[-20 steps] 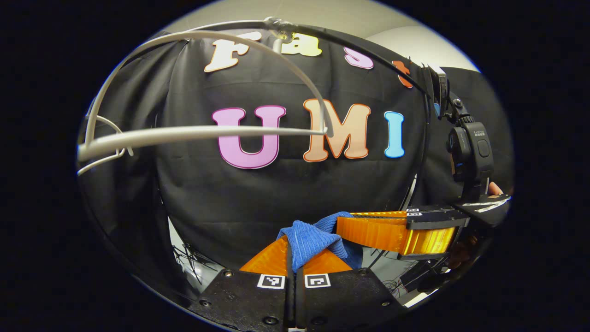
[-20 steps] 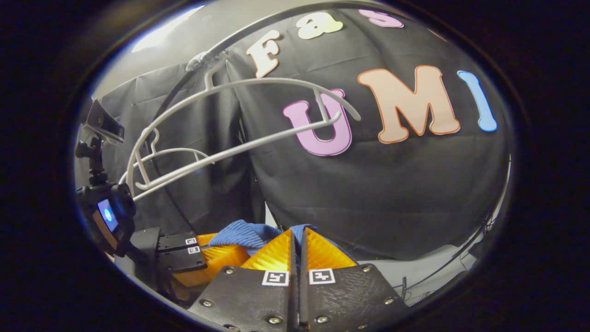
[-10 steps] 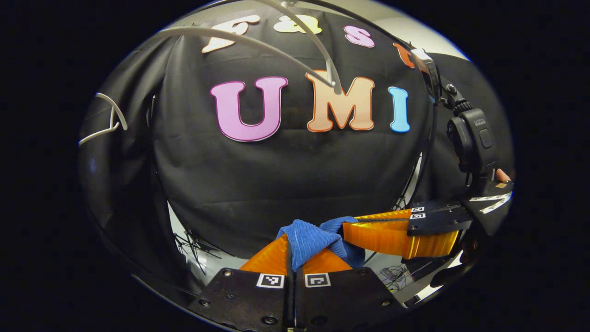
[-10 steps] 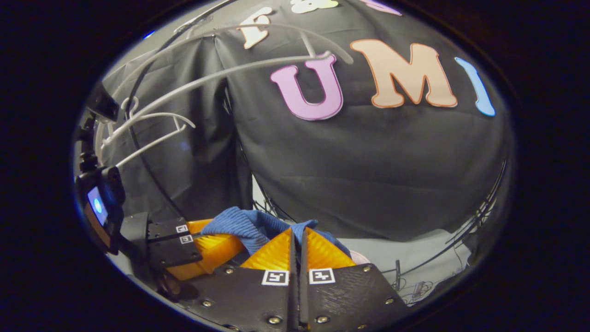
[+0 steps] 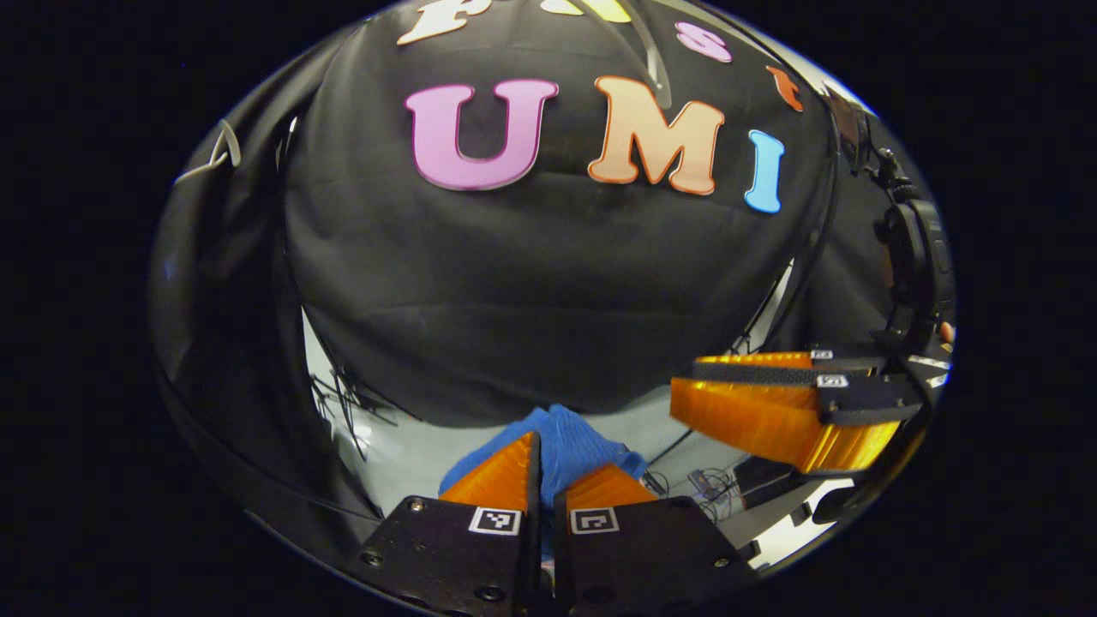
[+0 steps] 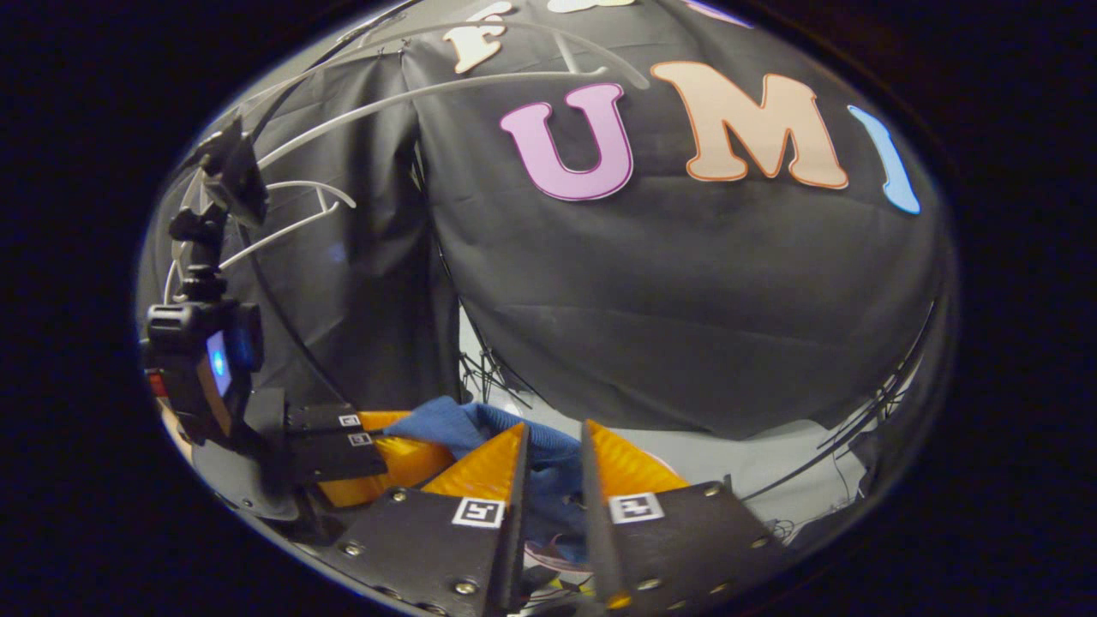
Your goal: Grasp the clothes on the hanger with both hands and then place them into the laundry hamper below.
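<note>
— Pinching what, that left gripper (image 5: 542, 467)?
— Blue cloth (image 5: 567, 439), clamped between its fingers.
— And the right gripper (image 6: 553, 458)?
— Fingers apart; cloth sags in the gap, hanger (image 6: 411, 90) above.

Each gripper is built from a black textured body studded with round screws. On the left gripper (image 5: 542, 463), a small square black-and-white marker is fixed at the base of each finger; the right gripper (image 6: 553, 454) is marked the same way. Both pairs of fingers are wedge-shaped and ribbed. A black action camera (image 6: 201, 364) is carried on a jointed stalk above the left gripper, its small screen lit.
</note>
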Demonstrator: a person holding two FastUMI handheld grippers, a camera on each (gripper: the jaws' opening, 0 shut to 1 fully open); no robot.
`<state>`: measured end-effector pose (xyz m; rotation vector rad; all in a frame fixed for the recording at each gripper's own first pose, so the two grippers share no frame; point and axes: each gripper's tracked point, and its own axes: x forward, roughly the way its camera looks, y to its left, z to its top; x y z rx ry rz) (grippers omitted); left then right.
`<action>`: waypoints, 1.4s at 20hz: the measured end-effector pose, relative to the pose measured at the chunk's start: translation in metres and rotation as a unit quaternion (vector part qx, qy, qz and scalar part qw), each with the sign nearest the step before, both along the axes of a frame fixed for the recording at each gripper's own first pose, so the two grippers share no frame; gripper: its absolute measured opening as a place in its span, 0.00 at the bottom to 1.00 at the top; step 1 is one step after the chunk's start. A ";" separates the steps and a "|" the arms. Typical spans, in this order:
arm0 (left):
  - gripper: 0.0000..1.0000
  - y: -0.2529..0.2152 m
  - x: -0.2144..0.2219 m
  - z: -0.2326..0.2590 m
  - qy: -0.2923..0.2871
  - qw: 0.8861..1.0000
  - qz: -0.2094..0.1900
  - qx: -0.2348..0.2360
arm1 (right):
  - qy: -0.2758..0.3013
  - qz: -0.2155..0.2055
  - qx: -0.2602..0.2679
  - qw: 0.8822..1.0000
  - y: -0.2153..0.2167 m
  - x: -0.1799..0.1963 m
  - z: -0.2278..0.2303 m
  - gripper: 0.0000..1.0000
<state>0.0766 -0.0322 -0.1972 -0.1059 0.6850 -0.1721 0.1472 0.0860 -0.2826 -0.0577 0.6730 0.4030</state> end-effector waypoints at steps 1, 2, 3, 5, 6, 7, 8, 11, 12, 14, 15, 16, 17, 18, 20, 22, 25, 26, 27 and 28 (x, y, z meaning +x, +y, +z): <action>0.13 0.000 -0.002 0.005 -0.001 1.000 -0.005 0.007 | -0.003 -0.003 -0.006 1.000 -0.004 0.000 0.001 0.35; 0.18 -0.001 -0.002 0.009 -0.016 1.000 -0.009 0.026 | -0.005 -0.006 -0.004 1.000 -0.006 -0.001 0.003 0.36; 0.21 -0.004 -0.001 0.018 -0.026 0.999 -0.023 0.037 | -0.007 -0.011 0.002 1.000 -0.008 -0.003 0.005 0.35; 0.50 -0.011 -0.001 0.036 -0.048 0.998 -0.027 0.043 | -0.016 -0.023 0.010 1.000 -0.015 -0.006 0.016 0.53; 0.65 -0.010 -0.003 0.048 -0.058 0.997 -0.025 0.044 | -0.019 -0.027 0.018 0.999 -0.016 -0.007 0.020 0.64; 0.68 -0.006 -0.006 0.061 -0.072 0.996 -0.015 0.046 | -0.024 -0.031 0.026 0.999 -0.016 -0.009 0.026 0.64; 0.72 -0.004 -0.011 0.074 -0.084 0.995 -0.010 0.043 | -0.036 -0.033 0.036 0.998 -0.015 -0.009 0.036 0.64; 0.84 0.001 -0.017 0.106 -0.121 0.992 0.009 0.043 | -0.062 -0.031 0.039 0.997 -0.019 -0.013 0.057 0.73; 0.90 0.002 -0.018 0.118 -0.135 0.990 0.012 0.046 | -0.070 -0.035 0.035 0.996 -0.024 -0.015 0.067 0.70; 0.93 0.007 -0.025 0.139 -0.164 0.985 0.023 0.055 | -0.090 -0.041 0.027 0.995 -0.027 -0.013 0.083 0.82; 0.94 0.008 -0.028 0.147 -0.174 0.983 0.028 0.058 | -0.100 -0.040 0.026 0.994 -0.028 -0.020 0.094 0.83; 0.96 0.011 -0.035 0.154 -0.184 0.981 0.034 0.057 | -0.113 -0.037 0.027 0.993 -0.027 -0.021 0.105 0.80; 1.00 0.013 -0.040 0.162 -0.194 0.979 0.040 0.056 | -0.132 -0.034 0.027 0.990 -0.026 -0.023 0.118 0.92; 1.00 0.014 -0.045 0.168 -0.202 0.977 0.046 0.057 | -0.148 -0.033 0.022 0.988 -0.027 -0.023 0.131 0.84; 1.00 0.019 -0.045 0.180 -0.220 0.971 0.064 0.061 | -0.192 -0.041 0.006 0.981 -0.035 -0.024 0.160 0.92; 0.99 0.020 -0.058 0.201 -0.236 0.967 0.076 0.056 | -0.225 -0.044 0.000 0.973 -0.033 -0.035 0.187 0.94; 1.00 0.025 -0.079 0.220 -0.245 0.963 0.096 0.059 | -0.253 -0.052 0.023 0.966 -0.032 -0.058 0.222 1.00; 1.00 0.026 -0.086 0.226 -0.251 0.961 0.103 0.060 | -0.263 -0.059 0.028 0.963 -0.034 -0.067 0.232 0.95; 1.00 0.027 -0.094 0.232 -0.256 0.958 0.111 0.061 | -0.270 -0.073 0.028 0.960 -0.042 -0.075 0.241 0.99; 0.99 0.028 -0.102 0.238 -0.262 0.956 0.118 0.062 | -0.274 -0.080 0.030 0.958 -0.047 -0.083 0.247 0.99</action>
